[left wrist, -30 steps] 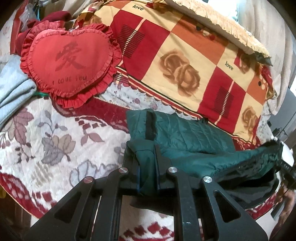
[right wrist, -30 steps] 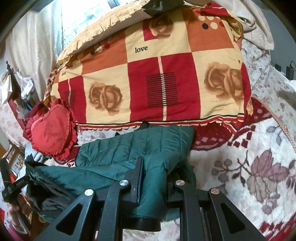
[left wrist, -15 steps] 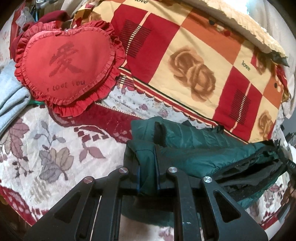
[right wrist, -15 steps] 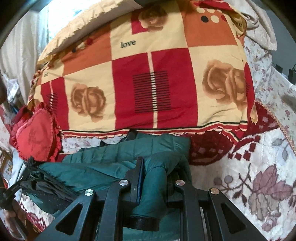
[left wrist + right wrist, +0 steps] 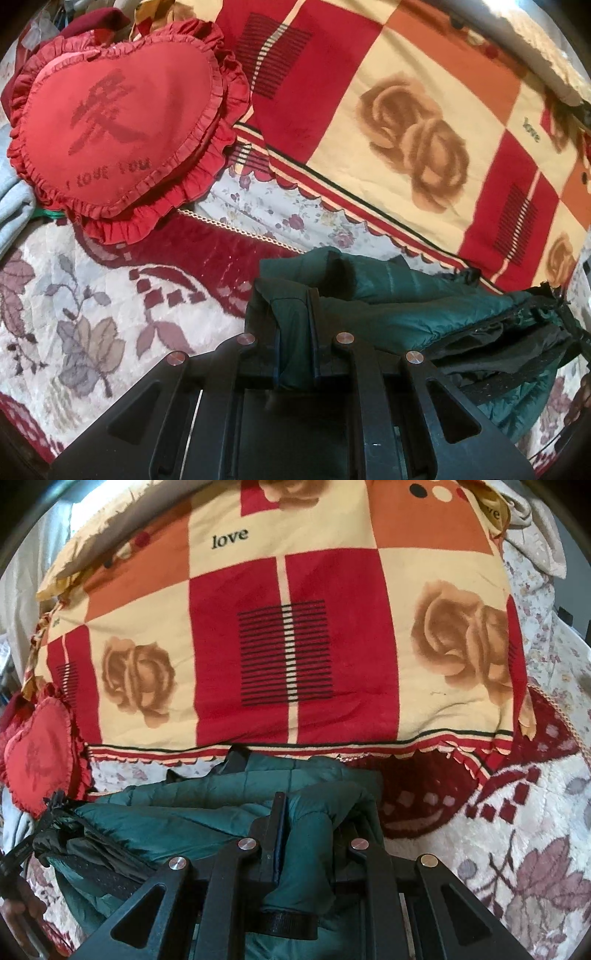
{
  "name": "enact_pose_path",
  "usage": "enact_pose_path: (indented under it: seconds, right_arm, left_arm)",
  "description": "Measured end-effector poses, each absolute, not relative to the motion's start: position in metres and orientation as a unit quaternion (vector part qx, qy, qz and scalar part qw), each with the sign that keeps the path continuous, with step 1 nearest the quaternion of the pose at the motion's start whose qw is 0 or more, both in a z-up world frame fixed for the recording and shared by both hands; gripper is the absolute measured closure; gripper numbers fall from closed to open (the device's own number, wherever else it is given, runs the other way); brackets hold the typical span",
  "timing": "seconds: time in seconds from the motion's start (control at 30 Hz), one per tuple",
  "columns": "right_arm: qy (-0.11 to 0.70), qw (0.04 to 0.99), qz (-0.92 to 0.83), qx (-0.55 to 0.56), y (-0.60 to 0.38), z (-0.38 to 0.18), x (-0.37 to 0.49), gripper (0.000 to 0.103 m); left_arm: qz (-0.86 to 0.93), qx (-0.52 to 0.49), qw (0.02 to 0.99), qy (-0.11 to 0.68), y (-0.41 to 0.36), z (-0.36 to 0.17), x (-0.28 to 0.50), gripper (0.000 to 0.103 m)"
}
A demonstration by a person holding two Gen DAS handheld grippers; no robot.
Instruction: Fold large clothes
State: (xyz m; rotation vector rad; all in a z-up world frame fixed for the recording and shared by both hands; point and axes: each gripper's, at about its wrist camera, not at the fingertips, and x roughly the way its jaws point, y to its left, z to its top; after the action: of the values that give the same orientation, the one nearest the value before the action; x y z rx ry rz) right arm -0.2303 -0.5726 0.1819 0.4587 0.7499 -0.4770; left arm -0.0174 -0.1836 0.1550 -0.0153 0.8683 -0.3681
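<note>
A bed fills both views, spread with a plush bedspread patterned in cream, dark red and grey-brown leaves. Across the far side lies a big folded quilt in red, orange and cream squares, printed with tan roses and the word "love". A red heart-shaped cushion with a ruffled edge leans at the left end of the quilt, its face reading "I LOVE YOU"; a pale blue cloth sits just beside it at the frame's edge.

The dark green quilted jacket lies on the bedspread in front of the quilt, its far edge touching or just short of the quilt's scalloped border. It is bunched into several layers, with dark lining showing along the lower folds.

The left gripper is clamped on a fold of the jacket at its left end, green fabric squeezed between the two black fingers. The right gripper pinches a thick roll of the same jacket at its right end, the padding bulging out between the fingers. The jacket stretches between the two grippers; the strip between them seems to hang a little off the bedspread, though the fisheye view makes that hard to judge
</note>
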Motion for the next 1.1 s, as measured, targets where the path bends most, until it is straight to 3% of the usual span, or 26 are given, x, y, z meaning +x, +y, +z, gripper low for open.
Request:
enact_pose_path:
  seconds: [0.43,0.9,1.0,1.07,1.1]
  right_arm:
    - [0.37,0.857,-0.257,0.251,-0.596,0.126,-0.188,0.088]
    - [0.344,0.856,-0.242,0.299,-0.603,0.136,-0.204,0.07]
    - [0.34,0.862,-0.237,0.293,-0.598,0.148,-0.209,0.065]
    - [0.336,0.863,-0.227,0.3,-0.596,0.152,-0.211,0.05]
    - [0.332,0.864,-0.222,0.306,-0.596,0.155,-0.212,0.044]
  left_arm:
    - [-0.152,-0.016,0.879,0.451,-0.204,0.114,0.025,0.091]
    - [-0.202,-0.1,0.847,0.481,-0.186,0.127,0.041,0.084]
    - [-0.212,-0.104,0.848,0.474,-0.183,0.14,0.035,0.075]
    - [-0.217,-0.111,0.853,0.461,-0.181,0.148,0.032,0.06]
    - [-0.212,-0.112,0.859,0.453,-0.179,0.152,0.031,0.042]
